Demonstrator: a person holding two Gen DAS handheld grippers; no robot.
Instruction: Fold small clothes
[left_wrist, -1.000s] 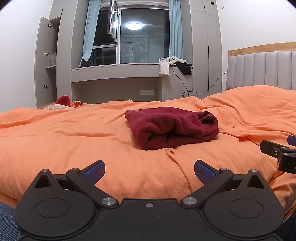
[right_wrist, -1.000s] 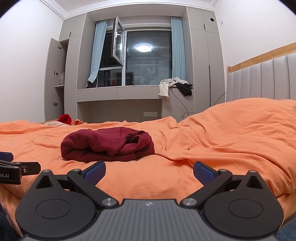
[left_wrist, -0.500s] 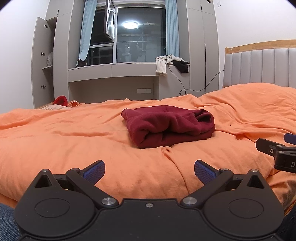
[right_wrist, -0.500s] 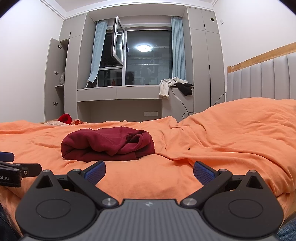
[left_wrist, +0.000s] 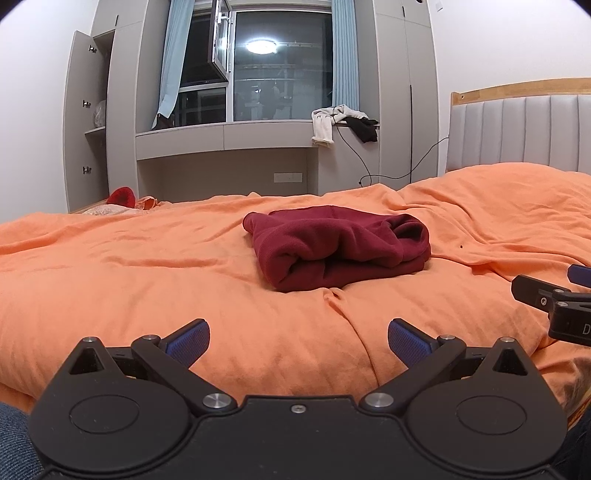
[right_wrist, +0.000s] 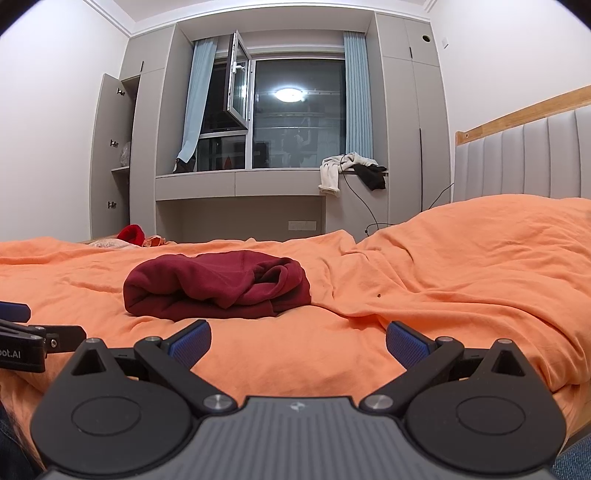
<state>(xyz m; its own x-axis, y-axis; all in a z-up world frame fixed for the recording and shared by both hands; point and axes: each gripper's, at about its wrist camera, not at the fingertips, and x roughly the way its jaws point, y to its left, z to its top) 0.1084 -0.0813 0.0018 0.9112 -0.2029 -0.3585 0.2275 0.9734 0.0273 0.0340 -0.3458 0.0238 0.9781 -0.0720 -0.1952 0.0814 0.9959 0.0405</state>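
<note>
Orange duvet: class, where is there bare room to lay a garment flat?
Free: the orange duvet left of the maroon garment, and the strip between it and the left gripper. Crowded: the far left corner, by the red item.

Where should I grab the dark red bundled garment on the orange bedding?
Probably the dark red bundled garment's near left corner, approached low from the front with the open left gripper: a rolled fold edge sits raised and exposed there.

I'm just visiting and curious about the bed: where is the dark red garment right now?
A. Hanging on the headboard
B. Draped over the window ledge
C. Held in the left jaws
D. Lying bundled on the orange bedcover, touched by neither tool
D: the dark red garment lies bundled on the orange bedcover, beyond both open grippers.
</note>
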